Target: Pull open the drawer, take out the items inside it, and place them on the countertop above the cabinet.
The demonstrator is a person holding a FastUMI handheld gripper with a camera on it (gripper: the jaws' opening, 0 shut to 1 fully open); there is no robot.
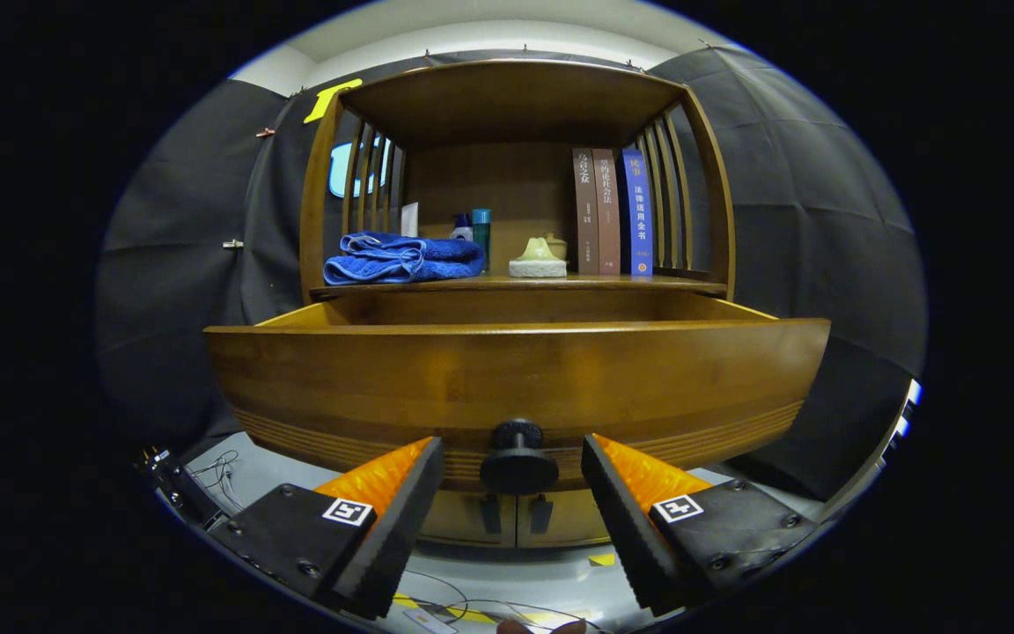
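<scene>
Wooden and solid-looking, the drawer (516,379) stands pulled out just ahead of the tongs (514,471), its front panel broad and stiff; it probably slides heavily but will not flex. Its round dark knob (518,458) sits between the two fingers, which are spread wide with a clear gap on either side, holding nothing; the knob is the one firm place to grip the drawer. What lies inside is hidden below the front rim, so I cannot tell how those items will handle. Beyond the drawer, the countertop (489,283) carries a soft folded blue towel (403,258), small bottles (474,231) and upright books (613,211).
</scene>
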